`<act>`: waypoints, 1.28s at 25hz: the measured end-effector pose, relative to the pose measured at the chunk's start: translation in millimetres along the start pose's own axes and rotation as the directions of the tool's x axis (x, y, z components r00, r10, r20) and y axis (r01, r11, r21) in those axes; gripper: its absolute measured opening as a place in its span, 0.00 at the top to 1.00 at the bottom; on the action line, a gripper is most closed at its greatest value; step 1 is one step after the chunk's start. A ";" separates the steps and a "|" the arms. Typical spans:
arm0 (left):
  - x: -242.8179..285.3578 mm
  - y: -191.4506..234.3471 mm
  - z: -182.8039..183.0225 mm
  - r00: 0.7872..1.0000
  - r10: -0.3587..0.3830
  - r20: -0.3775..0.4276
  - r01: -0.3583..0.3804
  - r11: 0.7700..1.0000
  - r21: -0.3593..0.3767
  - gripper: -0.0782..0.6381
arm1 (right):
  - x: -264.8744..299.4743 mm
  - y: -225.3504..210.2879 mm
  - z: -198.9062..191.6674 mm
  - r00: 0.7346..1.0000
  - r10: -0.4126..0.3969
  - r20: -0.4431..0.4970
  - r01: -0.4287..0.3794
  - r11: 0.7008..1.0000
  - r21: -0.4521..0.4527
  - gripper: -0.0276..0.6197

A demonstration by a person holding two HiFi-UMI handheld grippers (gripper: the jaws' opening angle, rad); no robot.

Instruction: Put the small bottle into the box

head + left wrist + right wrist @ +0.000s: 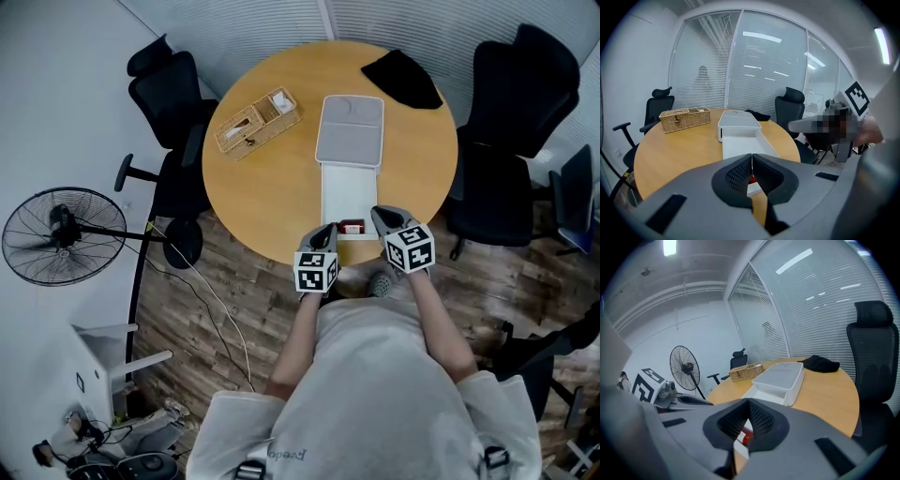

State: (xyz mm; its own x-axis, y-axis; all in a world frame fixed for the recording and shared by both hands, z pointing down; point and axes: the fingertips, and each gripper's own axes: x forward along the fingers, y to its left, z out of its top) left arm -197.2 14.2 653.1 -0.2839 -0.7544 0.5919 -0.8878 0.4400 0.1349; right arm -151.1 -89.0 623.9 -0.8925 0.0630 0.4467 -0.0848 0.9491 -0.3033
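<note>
left gripper (752, 161): jaws together, empty, by the box's near end | small bottle (352, 226): red, seemingly lying inside the open box (347, 192), near end | right gripper (748, 406): jaws together, empty | step: placing looks done | next: lift both grippers clear without nudging the box

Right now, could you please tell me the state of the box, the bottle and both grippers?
Box: open, lid at its far end.
Bottle: lying in the box's near end.
Left gripper: shut, empty.
Right gripper: shut, empty.
</note>
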 end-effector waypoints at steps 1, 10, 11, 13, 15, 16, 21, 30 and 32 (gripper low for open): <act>0.1 0.7 -0.8 1.000 0.000 -0.002 0.000 1.000 -0.001 0.85 | 0.8 1.0 -0.3 1.000 0.002 -0.001 -0.002 1.000 -0.003 0.93; -3.7 -2.1 0.1 1.000 -0.023 0.016 0.023 1.000 -0.002 0.85 | 1.0 6.5 -1.4 1.000 0.009 -0.002 -0.009 1.000 -0.014 0.93; -5.0 -3.6 0.5 0.999 -0.029 0.024 0.029 1.000 -0.006 0.85 | 0.3 6.5 -1.7 1.000 0.009 -0.002 -0.009 1.000 -0.015 0.93; -6.7 -4.7 1.1 0.999 -0.034 0.030 0.034 0.999 -0.008 0.85 | 0.3 6.0 -0.4 1.000 0.008 0.001 -0.008 1.000 -0.016 0.93; -7.8 -3.8 1.8 0.999 -0.033 0.030 0.033 0.999 -0.006 0.85 | 1.5 6.4 1.7 1.000 0.007 0.004 -0.007 1.000 -0.015 0.93; -8.3 -3.2 2.2 0.999 -0.033 0.032 0.033 0.999 -0.007 0.85 | 2.0 7.3 2.1 1.000 0.008 0.004 -0.008 1.000 -0.016 0.93; -11.7 -0.2 3.0 0.999 -0.029 0.040 0.030 0.999 -0.016 0.85 | 2.7 12.8 2.0 1.000 0.019 -0.001 -0.019 0.999 -0.028 0.93; -15.1 5.1 0.9 0.998 -0.011 0.055 0.013 0.999 -0.040 0.85 | -4.4 11.3 -3.0 1.000 0.014 -0.003 -0.015 1.000 -0.025 0.93; -17.3 10.7 0.9 0.998 0.002 0.060 0.001 0.998 -0.058 0.85 | -6.0 11.2 -3.9 1.000 0.014 -0.003 -0.014 1.000 -0.025 0.93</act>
State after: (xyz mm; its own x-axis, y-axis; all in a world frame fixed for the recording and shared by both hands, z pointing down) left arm -202.1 31.5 643.7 -0.3071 -0.7813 0.5433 -0.8657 0.4665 0.1815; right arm -145.0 -77.5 621.0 -0.8924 0.0772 0.4447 -0.0609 0.9556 -0.2883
